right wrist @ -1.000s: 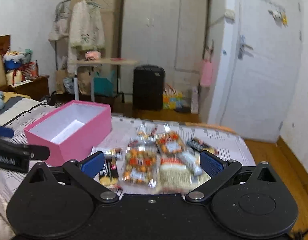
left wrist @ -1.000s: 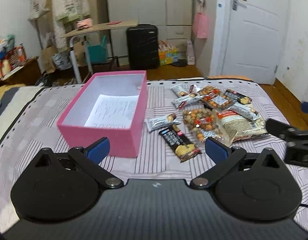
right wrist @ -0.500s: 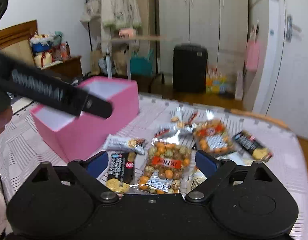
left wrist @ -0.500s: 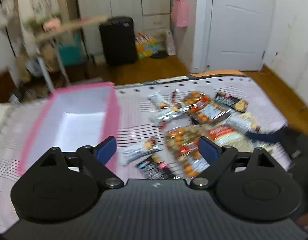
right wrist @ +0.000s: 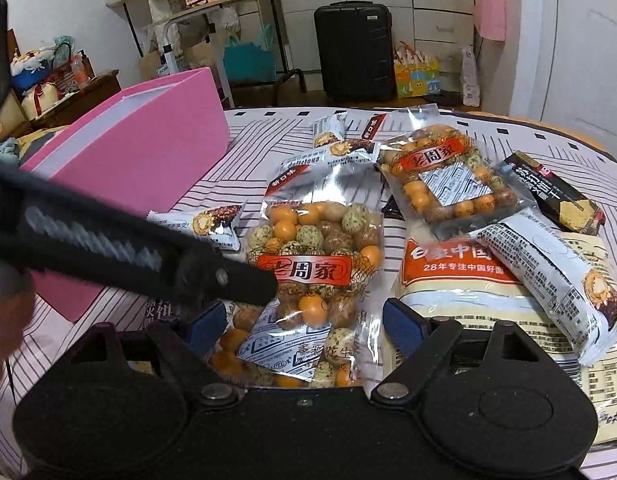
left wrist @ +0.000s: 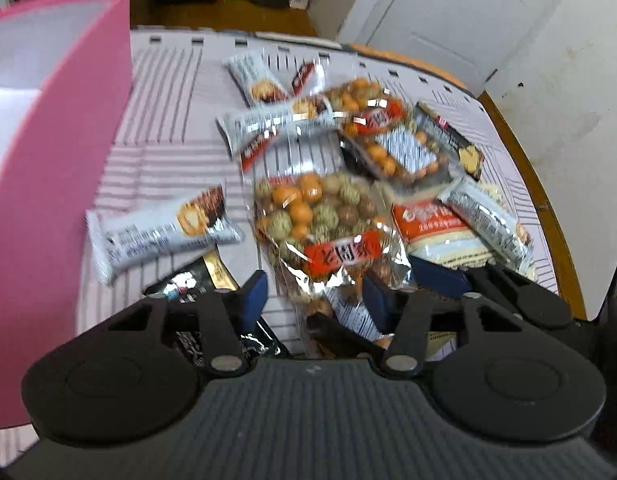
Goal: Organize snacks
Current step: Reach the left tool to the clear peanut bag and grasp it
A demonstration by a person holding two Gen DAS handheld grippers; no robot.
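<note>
right wrist: both open grippers (right wrist: 306, 326) (left wrist: 314, 298) around peanut bag (right wrist: 312, 268)

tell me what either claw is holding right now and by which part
Nothing is held. Both the left claw and right claw are open, each straddling the near peanut bag.

Indoor ambient light, moderately bright, soft and diffuse; source not in view. Left wrist view: heavy motion blur across the whole scene, print on the nut bag (left wrist: 328, 232) smeared, pink box (left wrist: 48, 152) edges soft on the left, far door (left wrist: 448, 20) washed out. Gripper body near the lens stays sharp. Right wrist view: much crisper, label text on the nut bag (right wrist: 308, 268) readable; specular glare on the foil and clear wrappers. The dark bar crossing from the left (right wrist: 128, 256) is defocused and smeared. Strong fisheye bending at the edges, black vignette in the top corners. Shadows faint, under the packets only.
</note>
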